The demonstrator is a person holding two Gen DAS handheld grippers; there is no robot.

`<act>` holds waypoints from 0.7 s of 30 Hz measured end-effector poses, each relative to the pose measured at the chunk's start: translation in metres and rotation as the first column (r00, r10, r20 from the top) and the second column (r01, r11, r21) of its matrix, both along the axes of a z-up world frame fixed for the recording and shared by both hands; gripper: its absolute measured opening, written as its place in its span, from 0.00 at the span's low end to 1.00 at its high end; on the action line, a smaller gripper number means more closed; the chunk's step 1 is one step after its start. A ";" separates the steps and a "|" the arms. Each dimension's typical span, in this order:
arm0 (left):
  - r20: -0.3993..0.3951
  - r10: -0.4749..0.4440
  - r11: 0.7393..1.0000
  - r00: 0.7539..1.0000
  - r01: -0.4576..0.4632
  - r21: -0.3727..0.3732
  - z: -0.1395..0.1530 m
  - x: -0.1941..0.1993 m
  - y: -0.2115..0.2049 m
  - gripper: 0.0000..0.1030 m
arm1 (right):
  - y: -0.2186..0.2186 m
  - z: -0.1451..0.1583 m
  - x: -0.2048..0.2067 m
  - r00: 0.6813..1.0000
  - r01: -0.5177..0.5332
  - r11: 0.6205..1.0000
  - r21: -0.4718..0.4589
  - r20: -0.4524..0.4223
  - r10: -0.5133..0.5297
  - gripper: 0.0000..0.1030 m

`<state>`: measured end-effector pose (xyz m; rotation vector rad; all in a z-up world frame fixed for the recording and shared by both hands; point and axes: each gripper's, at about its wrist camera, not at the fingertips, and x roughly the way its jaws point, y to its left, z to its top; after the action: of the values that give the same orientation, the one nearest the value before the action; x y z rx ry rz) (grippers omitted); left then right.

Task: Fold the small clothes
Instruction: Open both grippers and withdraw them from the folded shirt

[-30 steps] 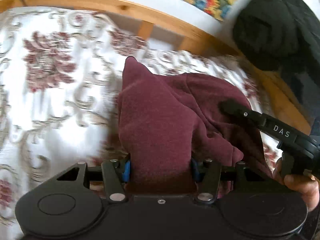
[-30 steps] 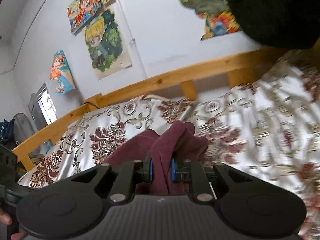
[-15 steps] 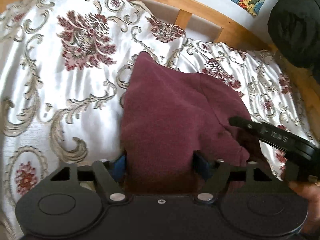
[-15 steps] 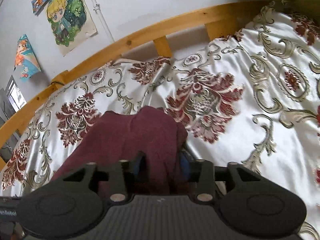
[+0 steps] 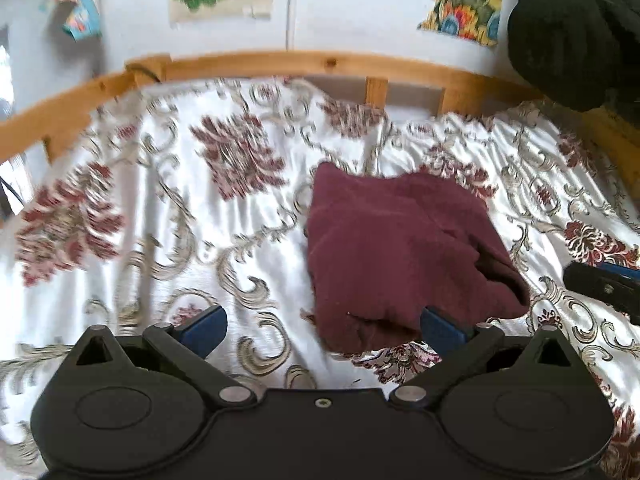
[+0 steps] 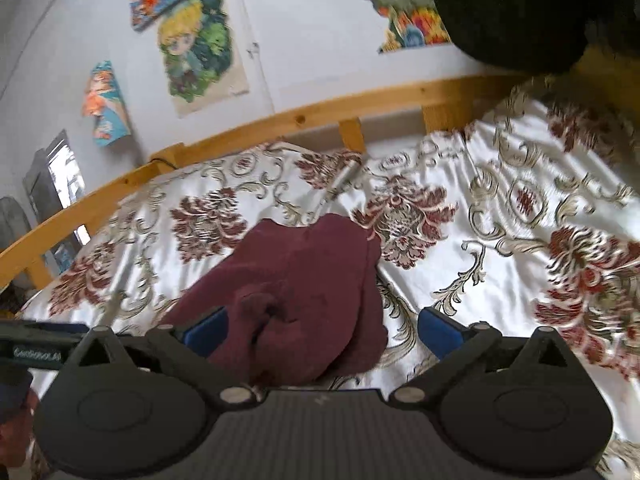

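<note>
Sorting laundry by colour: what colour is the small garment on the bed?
Dark maroon garment, plain; clearest in the left wrist view.

Plain deep maroon garment (image 5: 400,248), no print anywhere. Glossy white bedspread (image 5: 168,216) underneath, covered in beige-gold scrollwork plus dark red floral medallions. Honey-coloured pine bed rail (image 5: 320,65). Pale grey-white wall (image 6: 320,32) with bright cartoon posters (image 6: 200,44) in greens, yellows, orange. Black tongs (image 5: 320,326) with blue pads (image 5: 206,326). Fuzzy black clothing (image 5: 576,32) top right.
</note>
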<state>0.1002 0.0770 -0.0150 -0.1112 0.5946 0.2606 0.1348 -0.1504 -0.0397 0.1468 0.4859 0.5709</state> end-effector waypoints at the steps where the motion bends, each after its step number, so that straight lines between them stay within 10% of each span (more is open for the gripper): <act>1: 0.025 0.005 1.000 1.000 -0.006 0.016 0.003 -0.010 -0.003 0.99 | -0.003 0.005 -0.011 1.000 -0.006 1.000 0.006 0.009 0.006 1.00; 9: 0.110 -0.071 0.976 0.991 0.046 0.213 -0.002 -0.063 -0.030 0.99 | -0.016 0.012 -0.077 0.998 0.045 0.999 0.006 0.039 -0.045 1.00; 21: 0.067 -0.102 0.976 0.992 0.087 0.202 -0.022 -0.067 -0.035 0.99 | -0.014 -0.003 -0.072 0.999 0.048 0.999 -0.024 -0.002 -0.048 1.00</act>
<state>0.0335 0.0420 -0.0369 0.0995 0.4929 0.2207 0.0626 -0.1639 -0.0430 0.1360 0.4901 0.5181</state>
